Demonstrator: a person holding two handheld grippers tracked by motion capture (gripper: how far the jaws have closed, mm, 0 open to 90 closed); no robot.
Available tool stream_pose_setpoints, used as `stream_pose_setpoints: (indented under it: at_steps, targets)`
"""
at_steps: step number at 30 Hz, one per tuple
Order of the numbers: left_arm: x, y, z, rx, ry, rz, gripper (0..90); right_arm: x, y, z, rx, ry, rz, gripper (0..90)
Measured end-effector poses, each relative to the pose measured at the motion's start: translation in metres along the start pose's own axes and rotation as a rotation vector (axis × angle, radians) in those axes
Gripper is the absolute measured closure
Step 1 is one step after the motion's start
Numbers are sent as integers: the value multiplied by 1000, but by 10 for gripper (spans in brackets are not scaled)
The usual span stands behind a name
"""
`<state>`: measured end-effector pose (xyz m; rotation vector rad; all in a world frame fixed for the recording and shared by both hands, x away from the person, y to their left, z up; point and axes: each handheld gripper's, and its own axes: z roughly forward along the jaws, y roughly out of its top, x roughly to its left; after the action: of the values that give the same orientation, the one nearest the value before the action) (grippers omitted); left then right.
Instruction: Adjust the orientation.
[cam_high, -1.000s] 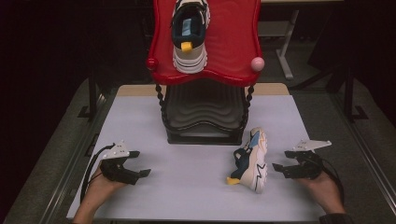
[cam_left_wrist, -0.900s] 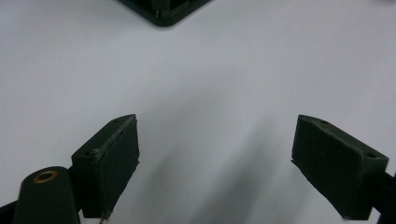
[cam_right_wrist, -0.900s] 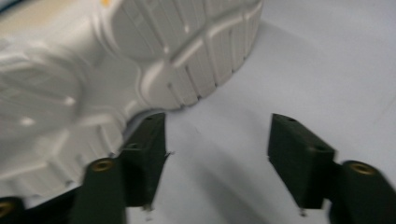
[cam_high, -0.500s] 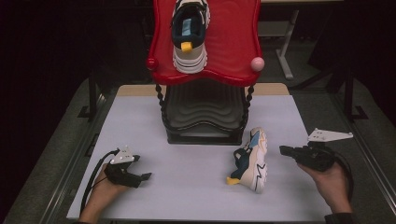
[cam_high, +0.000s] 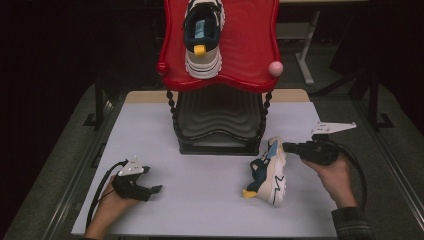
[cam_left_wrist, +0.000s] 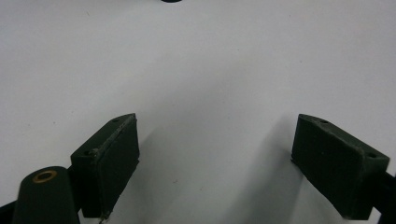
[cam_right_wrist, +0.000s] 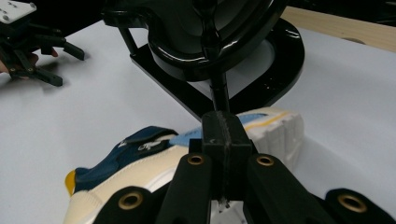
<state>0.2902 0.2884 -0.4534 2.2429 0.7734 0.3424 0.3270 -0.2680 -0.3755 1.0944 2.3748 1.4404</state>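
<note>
R gripper (cam_high: 291, 147), fingers clenched on nothing, hung just beside the sneaker (cam_high: 268, 172) lying on its side near the tabletop's (cam_high: 210, 195) right edge, L gripper (cam_high: 150, 191) fingers released near left edge; probably pre-grasp, next needs reopening over shoe.

Pale grey surface (cam_high: 150, 130): black tiered stand (cam_high: 220, 125) at upper centre; one sneaker (cam_high: 267, 172) on its side, lower right of centre.
</note>
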Motion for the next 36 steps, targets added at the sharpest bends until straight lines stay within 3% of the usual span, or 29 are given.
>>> stream_pose_setpoints:
  at_steps: [6, 13, 21, 36]
  targets:
    - [0, 0, 0, 0, 0, 0, 143, -1, 1, 9, 33, -14, -12, 896]
    - [0, 0, 0, 0, 1, 1, 143, -3, -1, 6, 25, -18, -8, 897]
    - [0, 0, 0, 0, 1, 0, 143, -11, -11, -10, 4, -41, 25, 897]
    - [0, 0, 0, -1, 1, 0, 143, -26, -33, -36, 15, -103, 65, 897]
